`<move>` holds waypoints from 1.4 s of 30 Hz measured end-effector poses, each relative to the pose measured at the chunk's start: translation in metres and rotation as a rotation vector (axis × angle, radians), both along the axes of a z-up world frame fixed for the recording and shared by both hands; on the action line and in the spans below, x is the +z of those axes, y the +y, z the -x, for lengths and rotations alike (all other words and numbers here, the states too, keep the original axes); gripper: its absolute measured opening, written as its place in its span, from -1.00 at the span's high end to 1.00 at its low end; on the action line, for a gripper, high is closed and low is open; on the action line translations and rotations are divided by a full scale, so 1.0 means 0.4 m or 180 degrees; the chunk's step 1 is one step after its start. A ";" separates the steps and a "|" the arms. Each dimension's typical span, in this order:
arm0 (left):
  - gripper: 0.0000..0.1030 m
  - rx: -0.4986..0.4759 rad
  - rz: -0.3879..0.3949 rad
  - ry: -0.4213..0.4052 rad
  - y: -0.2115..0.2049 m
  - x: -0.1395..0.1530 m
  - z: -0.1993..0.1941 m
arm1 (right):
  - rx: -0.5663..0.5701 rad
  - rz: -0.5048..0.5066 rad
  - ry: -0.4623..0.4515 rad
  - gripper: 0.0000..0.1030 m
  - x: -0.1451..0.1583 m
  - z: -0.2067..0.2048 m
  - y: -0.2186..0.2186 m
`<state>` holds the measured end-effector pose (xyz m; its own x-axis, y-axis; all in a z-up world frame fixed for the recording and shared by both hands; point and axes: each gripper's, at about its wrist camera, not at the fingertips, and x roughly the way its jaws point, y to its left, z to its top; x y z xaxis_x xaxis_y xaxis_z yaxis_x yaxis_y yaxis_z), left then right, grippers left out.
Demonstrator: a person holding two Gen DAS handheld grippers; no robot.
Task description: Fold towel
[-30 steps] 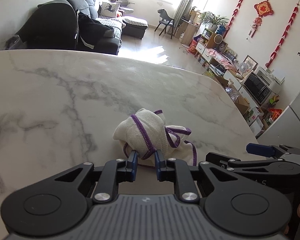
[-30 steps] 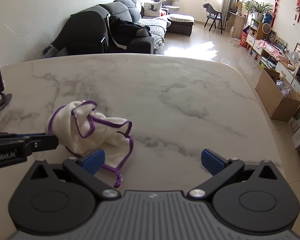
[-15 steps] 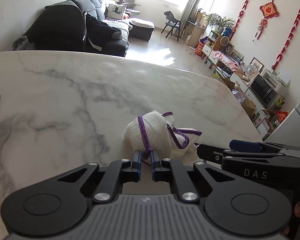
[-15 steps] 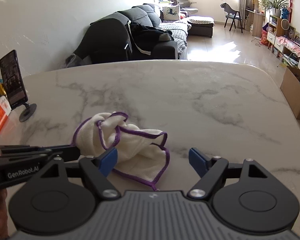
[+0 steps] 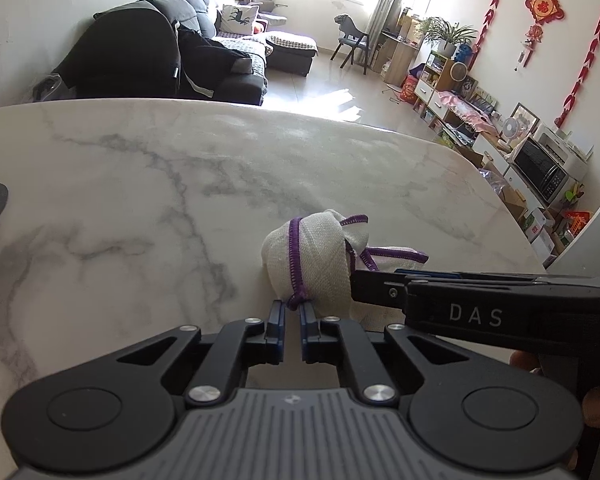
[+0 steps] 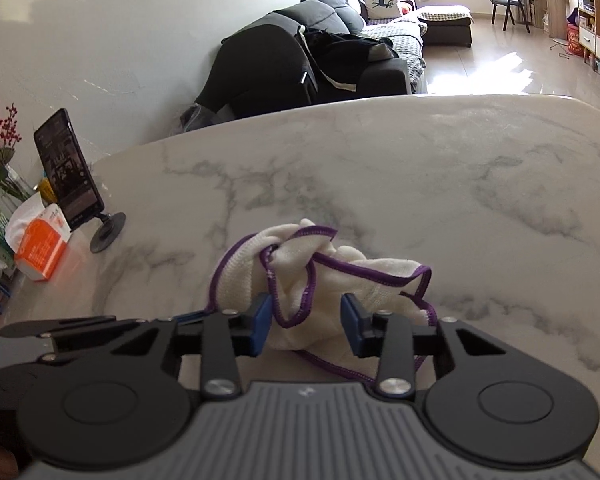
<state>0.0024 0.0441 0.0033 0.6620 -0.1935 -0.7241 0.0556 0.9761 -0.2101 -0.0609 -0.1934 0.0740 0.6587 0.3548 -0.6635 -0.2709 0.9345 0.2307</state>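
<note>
Pinching a crumpled towel on the marble surface, one pair of tongs nipped on its hem, the other spread around its bulk.

Nearest, the left tongs (image 5: 292,307) are closed down to a narrow slit on a bit of the purple hem of the towel (image 5: 318,264). The right tongs (image 6: 306,310) stand open, their blue pads either side of a white fold, not yet squeezing it. The towel lies bunched on the surface (image 6: 440,184) just ahead of both. Further left stand a tissue box (image 6: 40,248) and a phone (image 6: 68,176) on a stand. Beyond the far edge sits a dark sofa (image 5: 168,60).
</note>
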 end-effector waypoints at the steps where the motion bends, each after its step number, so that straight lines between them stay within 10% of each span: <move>1: 0.88 0.0012 -0.0007 0.0003 0.003 -0.001 -0.001 | 0.0005 -0.0020 -0.0002 0.89 0.000 -0.001 0.000; 21: 0.92 0.0178 0.0005 0.0015 0.055 -0.012 0.002 | 0.0004 -0.0280 -0.0038 0.94 0.002 -0.033 0.009; 25: 0.66 0.0123 0.0190 -0.0009 0.070 -0.002 0.004 | 0.0024 -0.0299 -0.0014 0.94 0.000 -0.031 0.005; 28: -0.09 0.0043 0.0404 -0.0104 0.071 0.017 0.005 | 0.0046 -0.0303 0.0004 0.94 -0.002 -0.029 0.008; 42: -0.12 0.0085 0.0706 -0.0045 0.073 0.030 -0.027 | 0.0406 -0.0462 0.0205 0.94 -0.032 -0.006 0.048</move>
<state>0.0133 0.0732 0.0153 0.6789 -0.3291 -0.6564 0.0347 0.9073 -0.4191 -0.0585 -0.1741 0.0611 0.5603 0.5276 -0.6385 -0.3653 0.8493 0.3812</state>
